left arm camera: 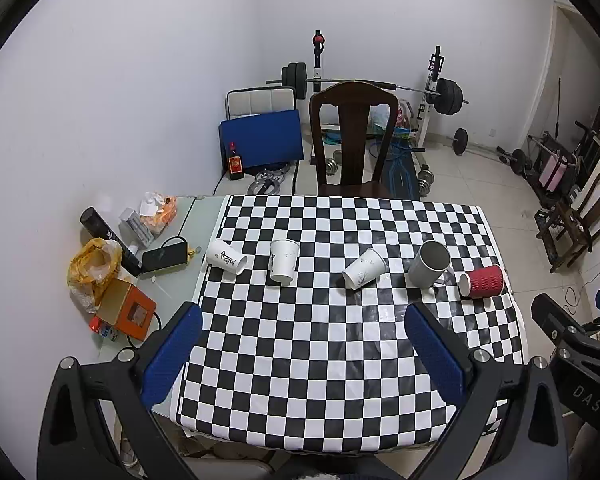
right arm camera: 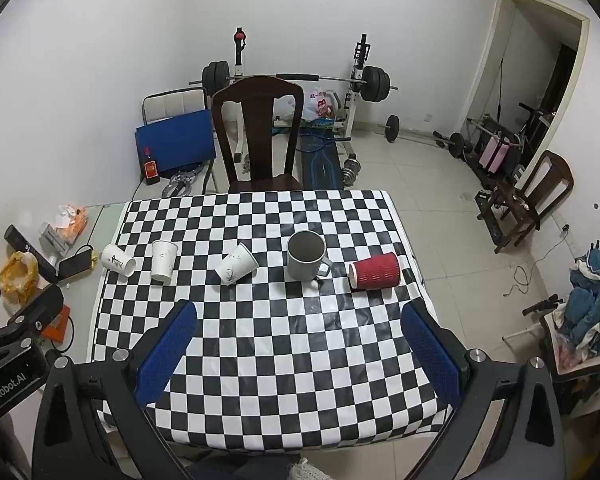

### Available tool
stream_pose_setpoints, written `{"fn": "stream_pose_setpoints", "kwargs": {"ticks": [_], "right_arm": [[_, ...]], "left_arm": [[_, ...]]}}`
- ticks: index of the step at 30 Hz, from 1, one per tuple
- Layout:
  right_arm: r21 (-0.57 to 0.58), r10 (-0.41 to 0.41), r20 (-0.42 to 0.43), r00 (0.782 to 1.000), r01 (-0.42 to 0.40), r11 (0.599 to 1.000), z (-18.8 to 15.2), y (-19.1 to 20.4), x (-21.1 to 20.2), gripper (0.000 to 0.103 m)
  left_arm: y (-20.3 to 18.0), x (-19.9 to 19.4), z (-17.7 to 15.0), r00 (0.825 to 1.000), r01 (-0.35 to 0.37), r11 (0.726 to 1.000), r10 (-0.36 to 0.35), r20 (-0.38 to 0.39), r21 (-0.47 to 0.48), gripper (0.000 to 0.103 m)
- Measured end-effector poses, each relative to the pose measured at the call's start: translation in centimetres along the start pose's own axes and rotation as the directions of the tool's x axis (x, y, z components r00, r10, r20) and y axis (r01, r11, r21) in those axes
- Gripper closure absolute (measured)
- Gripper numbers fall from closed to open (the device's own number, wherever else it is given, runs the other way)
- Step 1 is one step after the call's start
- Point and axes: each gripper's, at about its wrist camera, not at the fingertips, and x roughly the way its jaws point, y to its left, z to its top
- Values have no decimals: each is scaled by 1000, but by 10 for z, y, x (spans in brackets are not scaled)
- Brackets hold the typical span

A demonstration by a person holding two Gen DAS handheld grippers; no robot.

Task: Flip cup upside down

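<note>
Several cups stand in a row across the checkered table point(left arm camera: 320, 352) point(right arm camera: 284, 380). From left: a white paper cup on its side point(left arm camera: 225, 257) point(right arm camera: 118, 260), an upright white paper cup point(left arm camera: 283, 260) point(right arm camera: 163, 260), a tipped white paper cup point(left arm camera: 364, 268) point(right arm camera: 236, 268), an upright grey mug point(left arm camera: 429, 263) point(right arm camera: 305, 255), and a red ribbed paper cup on its side point(left arm camera: 482, 281) point(right arm camera: 375, 271). My left gripper point(left arm camera: 304, 356) is open and empty above the table's near half. My right gripper point(right arm camera: 300, 356) is open and empty too, short of the mug and the red cup.
A dark wooden chair point(left arm camera: 354, 136) point(right arm camera: 258, 136) stands at the table's far edge. Clutter lies on the glass strip at the left: a yellow bag point(left arm camera: 94, 268), an orange box point(left arm camera: 127, 314), a phone point(left arm camera: 164, 258). Gym weights point(right arm camera: 296, 78) stand at the back wall.
</note>
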Motion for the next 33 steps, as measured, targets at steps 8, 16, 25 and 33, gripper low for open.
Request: {"fn": "stream_pose_setpoints", "kwargs": {"ticks": [8,16,25,33], "right_arm": [[2,0,3,1000,0,1000,-1,1,-4,0],[2,2,4,1000,-2,1000,-2,-2,-7,0],[3,2,8,1000,-2,1000,-1,-4,-11,0],[0,3,12,1000,-3,1000,-3,-2,-13,0]], "left_arm": [[-6,-5,2,1000,4,1000,-4,-5,-3,0],[-7,-5,4,1000,2,1000,-2,0,-2,0],[-7,-5,4,1000,6,1000,-6,-1,-2,0],[-7,-6,4,1000,8,1000,-8,2,-2,0]]}}
